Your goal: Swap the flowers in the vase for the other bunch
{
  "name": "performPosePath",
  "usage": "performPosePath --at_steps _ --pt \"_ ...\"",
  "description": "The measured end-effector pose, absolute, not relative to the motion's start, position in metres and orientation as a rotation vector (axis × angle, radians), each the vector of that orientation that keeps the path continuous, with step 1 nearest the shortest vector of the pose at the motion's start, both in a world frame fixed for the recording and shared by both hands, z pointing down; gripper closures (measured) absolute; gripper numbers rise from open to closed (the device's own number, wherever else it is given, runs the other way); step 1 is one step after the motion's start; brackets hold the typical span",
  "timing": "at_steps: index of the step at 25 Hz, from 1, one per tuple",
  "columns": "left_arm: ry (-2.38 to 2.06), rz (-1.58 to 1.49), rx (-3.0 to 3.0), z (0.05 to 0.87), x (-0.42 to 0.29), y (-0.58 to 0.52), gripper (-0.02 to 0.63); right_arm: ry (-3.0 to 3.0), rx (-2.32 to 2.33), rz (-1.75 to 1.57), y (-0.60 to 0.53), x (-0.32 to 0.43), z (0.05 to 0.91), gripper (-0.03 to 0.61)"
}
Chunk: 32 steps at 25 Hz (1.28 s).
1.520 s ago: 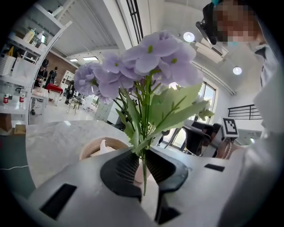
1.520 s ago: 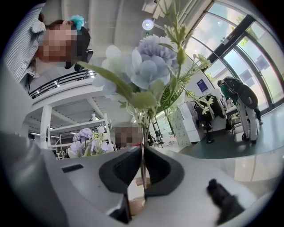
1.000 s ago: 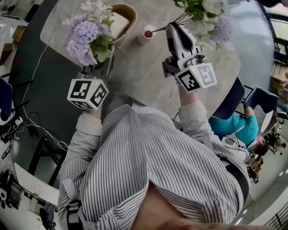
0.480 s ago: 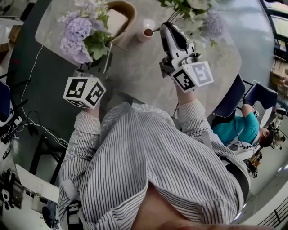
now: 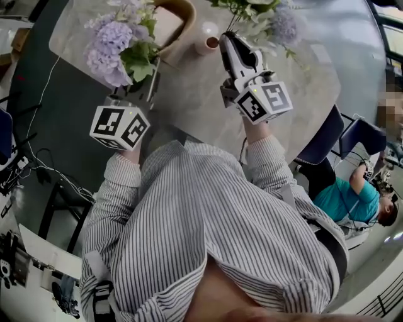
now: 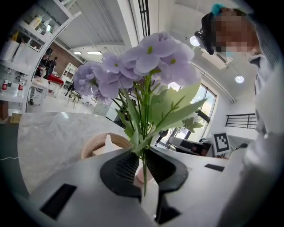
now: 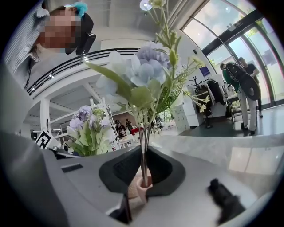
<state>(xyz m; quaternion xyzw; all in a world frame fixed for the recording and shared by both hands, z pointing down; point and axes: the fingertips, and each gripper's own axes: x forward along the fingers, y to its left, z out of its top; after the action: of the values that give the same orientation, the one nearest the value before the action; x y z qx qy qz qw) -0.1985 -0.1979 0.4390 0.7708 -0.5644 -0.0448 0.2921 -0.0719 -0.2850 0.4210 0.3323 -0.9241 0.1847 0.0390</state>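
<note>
My left gripper (image 5: 146, 88) is shut on the stems of a purple hydrangea bunch (image 5: 116, 47) and holds it upright over the table's left side. In the left gripper view the jaws (image 6: 143, 166) pinch the green stems, with purple blooms (image 6: 142, 66) above. My right gripper (image 5: 227, 36) is shut on the stems of a white and pale blue bunch (image 5: 264, 16). In the right gripper view (image 7: 144, 170) those stem ends stand in the mouth of the small pink vase (image 7: 143, 182). The vase (image 5: 208, 44) stands on the table just left of the right gripper's tip.
A round wicker basket (image 5: 171, 19) with a pale thing in it sits behind the vase on the marble table (image 5: 189, 94). The purple bunch (image 7: 88, 128) shows left of the right gripper. A seated person in teal (image 5: 346, 198) and blue chairs (image 5: 321, 141) are at the right.
My right gripper has sunk and shifted left towards the vase, carrying the white and blue bunch with it. The left gripper and its purple bunch have kept still.
</note>
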Motion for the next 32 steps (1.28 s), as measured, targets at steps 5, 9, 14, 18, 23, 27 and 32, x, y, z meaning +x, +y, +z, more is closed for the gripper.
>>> performPosePath --at_steps 5,9,14,18,23,27,32 --pt "-1.501 -0.129 2.036 0.444 -0.202 -0.198 0.558 -2.778 1.014 0.596 -0.285 -0.074 0.441 0.542" --pt "-1.485 -0.122 2.048 0.447 -0.196 -0.197 0.558 -2.763 0.988 0.595 -0.284 -0.077 0.448 0.541" --pt "-1.471 -0.125 2.044 0.448 -0.190 -0.198 0.558 -2.739 0.989 0.582 -0.285 -0.080 0.457 0.540" --pt "-1.481 -0.122 2.021 0.454 -0.187 -0.192 0.558 -2.721 0.984 0.557 -0.280 -0.080 0.464 0.534" --pt "-1.474 -0.110 2.008 0.457 -0.183 -0.185 0.558 -2.725 0.993 0.572 -0.278 -0.078 0.464 0.507" --pt "-1.477 -0.102 2.011 0.459 -0.190 -0.187 0.558 -2.728 0.990 0.573 -0.278 -0.081 0.466 0.486" --pt "-1.487 -0.102 2.019 0.459 -0.192 -0.184 0.558 -2.724 0.986 0.579 -0.272 -0.081 0.470 0.483"
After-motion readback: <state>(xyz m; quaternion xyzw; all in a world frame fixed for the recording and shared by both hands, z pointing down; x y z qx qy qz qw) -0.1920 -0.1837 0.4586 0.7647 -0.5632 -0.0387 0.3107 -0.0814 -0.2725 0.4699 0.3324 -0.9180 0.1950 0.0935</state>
